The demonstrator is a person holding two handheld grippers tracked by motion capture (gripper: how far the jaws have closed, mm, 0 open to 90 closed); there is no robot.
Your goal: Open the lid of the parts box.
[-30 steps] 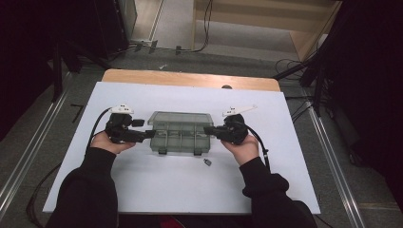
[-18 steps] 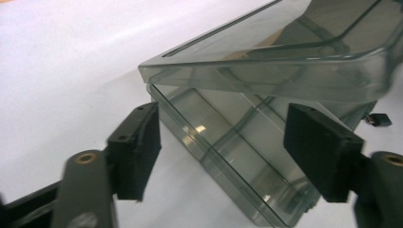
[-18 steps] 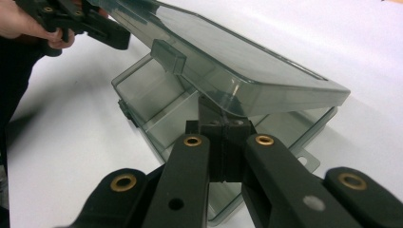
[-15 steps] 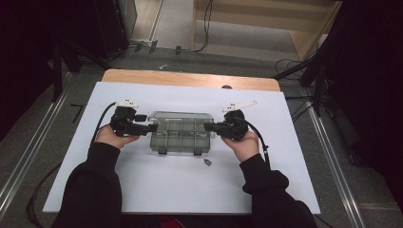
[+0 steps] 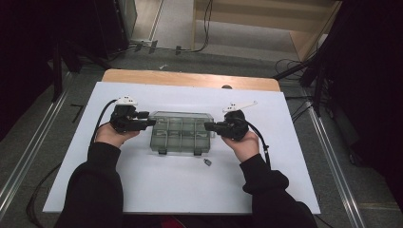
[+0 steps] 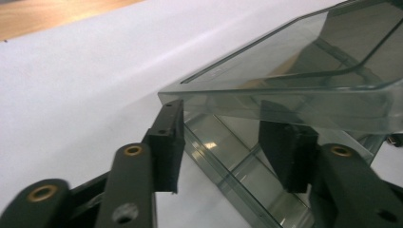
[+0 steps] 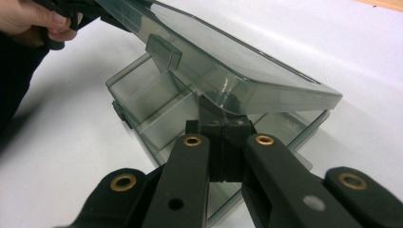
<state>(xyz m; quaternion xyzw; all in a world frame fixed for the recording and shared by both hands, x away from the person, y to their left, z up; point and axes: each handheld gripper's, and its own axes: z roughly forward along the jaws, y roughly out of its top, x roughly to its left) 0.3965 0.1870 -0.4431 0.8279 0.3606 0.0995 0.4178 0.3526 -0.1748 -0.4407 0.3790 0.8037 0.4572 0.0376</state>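
High view overhead, facing 12 o'clock; gripper views close, facing opposite ends of shared clear smoky plastic compartment box (image 5: pixel 180 134).

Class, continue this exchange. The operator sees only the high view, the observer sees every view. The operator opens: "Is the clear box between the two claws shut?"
Observer: No. In the right gripper view the lid is tilted up off the box.
Operator: Is the right claw gripping anything?
Observer: The right claw has its jaws closed together, apparently pinching the lid's lower edge.
Operator: And the left claw?
Observer: In the left gripper view the left claw has its jaws standing apart at the lid's end.
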